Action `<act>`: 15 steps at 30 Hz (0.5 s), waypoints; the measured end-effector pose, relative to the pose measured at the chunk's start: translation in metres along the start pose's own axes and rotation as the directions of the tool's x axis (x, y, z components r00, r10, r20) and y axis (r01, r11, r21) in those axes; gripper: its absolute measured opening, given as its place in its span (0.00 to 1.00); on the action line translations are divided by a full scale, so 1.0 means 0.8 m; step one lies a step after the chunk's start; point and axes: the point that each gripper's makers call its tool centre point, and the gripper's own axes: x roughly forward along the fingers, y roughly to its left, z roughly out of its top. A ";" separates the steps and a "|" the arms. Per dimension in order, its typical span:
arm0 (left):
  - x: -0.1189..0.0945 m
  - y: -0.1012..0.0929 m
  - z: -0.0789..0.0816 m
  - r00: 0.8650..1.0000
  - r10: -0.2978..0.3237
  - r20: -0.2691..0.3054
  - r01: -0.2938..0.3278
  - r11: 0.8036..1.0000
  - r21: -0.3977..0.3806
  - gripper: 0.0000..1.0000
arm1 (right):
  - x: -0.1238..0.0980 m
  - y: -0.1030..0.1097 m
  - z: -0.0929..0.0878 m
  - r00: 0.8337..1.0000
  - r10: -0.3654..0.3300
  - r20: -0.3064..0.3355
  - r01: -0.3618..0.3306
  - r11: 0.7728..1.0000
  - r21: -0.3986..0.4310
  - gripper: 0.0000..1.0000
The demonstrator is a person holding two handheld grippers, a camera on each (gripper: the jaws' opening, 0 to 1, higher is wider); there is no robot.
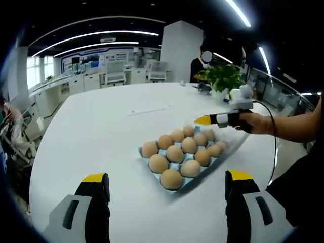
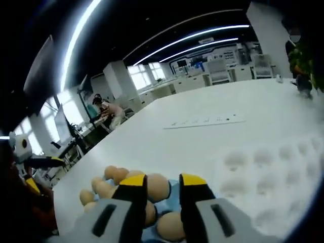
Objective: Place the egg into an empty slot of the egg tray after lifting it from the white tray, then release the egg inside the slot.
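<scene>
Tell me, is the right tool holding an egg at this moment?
No: in the right gripper view the right tool has only a bare gap between its yellow tips, with the eggs lying in the egg tray beyond.

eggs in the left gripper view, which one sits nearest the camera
The brown egg at the near corner of the blue egg tray, lowest in the left gripper view. Every other egg lies further back, towards the right gripper.
</scene>
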 end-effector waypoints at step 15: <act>0.001 0.002 0.002 1.000 0.001 -0.003 -0.001 1.000 -0.002 0.95 | -0.068 -0.105 0.010 0.969 -0.233 0.085 0.228 0.971 0.069 0.25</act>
